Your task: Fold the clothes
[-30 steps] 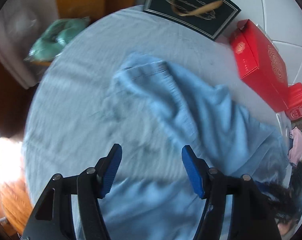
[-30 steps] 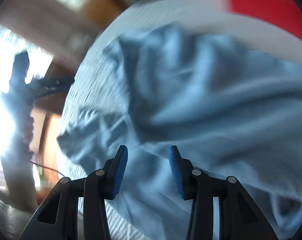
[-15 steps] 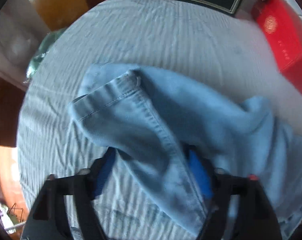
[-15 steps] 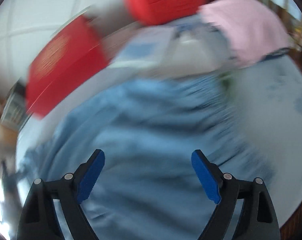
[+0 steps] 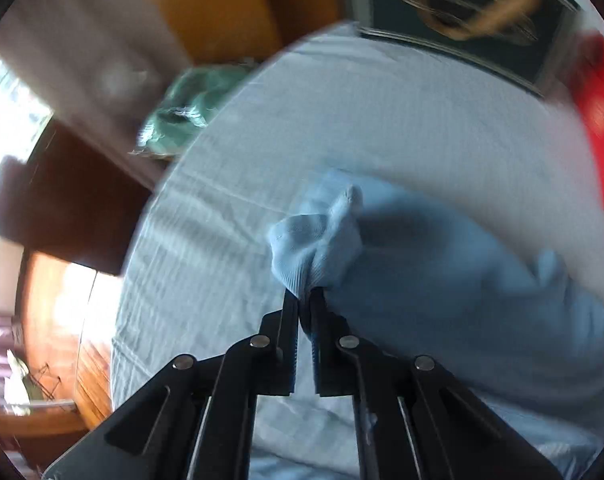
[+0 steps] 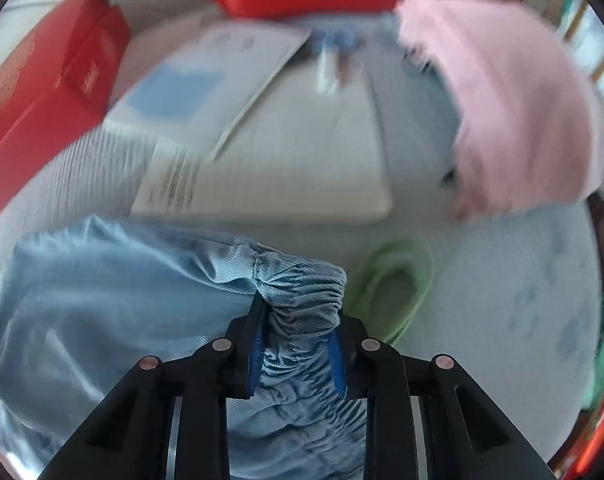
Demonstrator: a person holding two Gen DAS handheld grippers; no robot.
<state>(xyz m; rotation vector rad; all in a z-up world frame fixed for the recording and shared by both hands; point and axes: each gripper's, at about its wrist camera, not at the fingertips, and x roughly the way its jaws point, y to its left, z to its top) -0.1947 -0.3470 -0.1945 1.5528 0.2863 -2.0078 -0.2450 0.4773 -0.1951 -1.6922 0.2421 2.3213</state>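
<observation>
Left wrist view showed my left gripper [image 5: 305, 300] pinched tight on a bunched corner of the blue garment [image 5: 441, 272], its two black jaws almost touching with only a fold of cloth squeezed between them. From that pinch the garment spread away toward three and four o'clock across the pale blue tablecloth [image 5: 230, 208]. At eleven o'clock, past the table edge, I saw a green bundle [image 5: 186, 108]. A dark framed picture [image 5: 473, 20] lay at one o'clock, and a blurred red box [image 5: 599, 128] sat at two o'clock.

Right wrist view showed my right gripper [image 6: 296, 340] clamped on a gathered, pleated band of the same garment [image 6: 114, 296], the blue pads pressing on either side of a thick wad of fabric. The rest of the cloth lay toward eight and nine o'clock on the table. Just beside the gripped wad, at three o'clock from it, rested a light green ring-shaped object [image 6: 397, 280]; I could not tell what it was. Beyond, at twelve o'clock, lay a white board or pad [image 6: 302, 152] with papers on it. A pink cloth [image 6: 513, 104] sat at two o'clock, and red boxes [image 6: 50, 92] stood at ten and twelve o'clock.
</observation>
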